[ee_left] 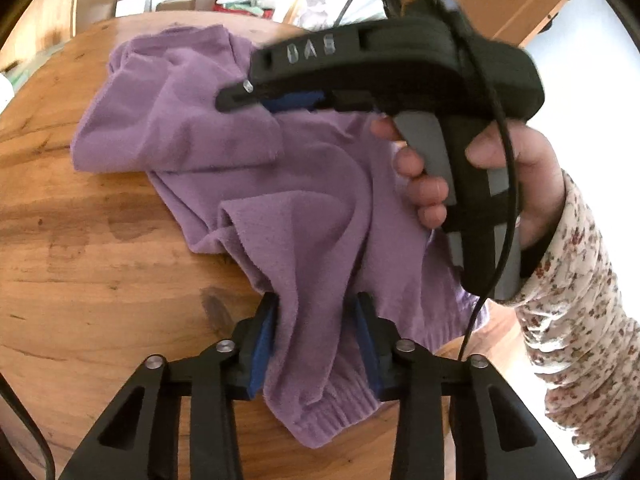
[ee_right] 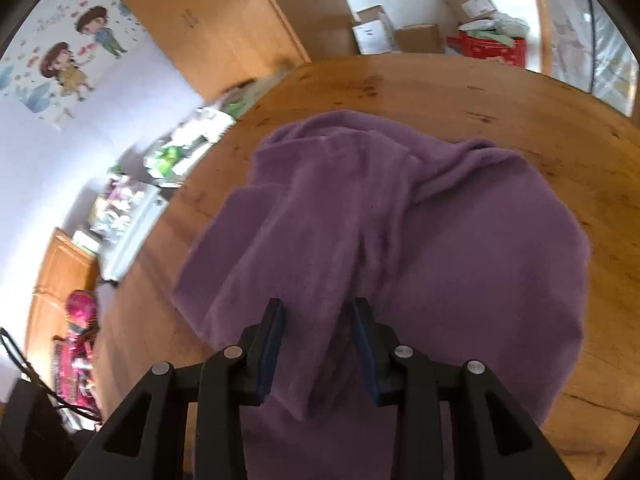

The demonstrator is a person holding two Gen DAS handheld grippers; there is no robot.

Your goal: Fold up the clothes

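Soft daylight, perhaps from a window beyond the wooden table point(ee_left: 80, 240), glares white there. Fisheye edges bend and darken; clutter left of the table blurs.

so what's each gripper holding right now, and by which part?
Left gripper: a bunched fold of the purple sweater near its ribbed hem. Right gripper: sweater fabric lies between its jaws, but a grip cannot be told.

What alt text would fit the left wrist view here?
A rumpled purple sweater lies on a round wooden table, its ribbed cuff between the pads of the left claw. At the right, a hand in a floral sleeve holds the right claw over the sweater.
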